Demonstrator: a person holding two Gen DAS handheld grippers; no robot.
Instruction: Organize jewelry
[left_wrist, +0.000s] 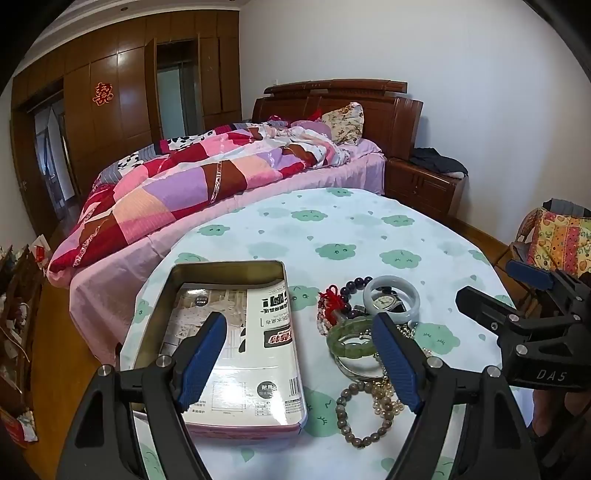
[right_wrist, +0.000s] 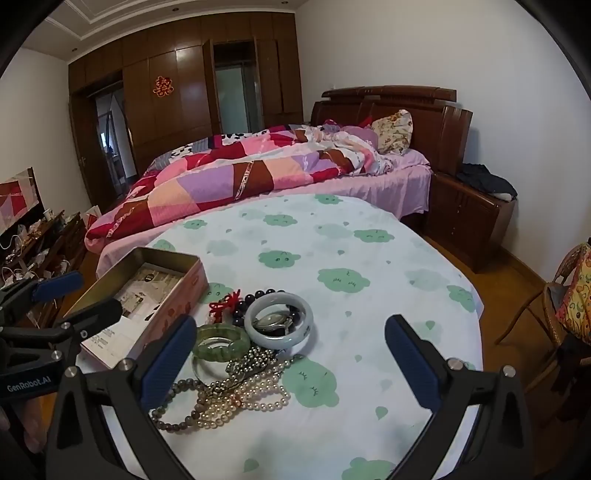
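Left wrist view, tool: the left tool, black with blue ribbed pads, is spread wide and pinches nothing; it hangs above the tabletop, which wears a white cloth with green cloud prints.
Left wrist view, tin: a rectangular open metal tin lies under the left finger, with a printed paper packet inside.
Left wrist view, jewelry: a heap sits just right of the tin, with a pale white jade bangle around a small wristwatch, a green jade bangle, a dark purple bead bracelet, a red knotted tassel and a grey-brown bead bracelet.
Left wrist view, other tool: the right tool shows at the right edge, jaws apart.
Right wrist view, tool: the right tool is spread wide and empty, above the tabletop's near edge.
Right wrist view, jewelry: the heap lies beside its left finger; a cream pearl necklace sprawls nearest, touching the bangles.
Right wrist view, tin: it stands left of the heap.
Right wrist view, room: a bed with a pink patchwork quilt lies beyond the tabletop.
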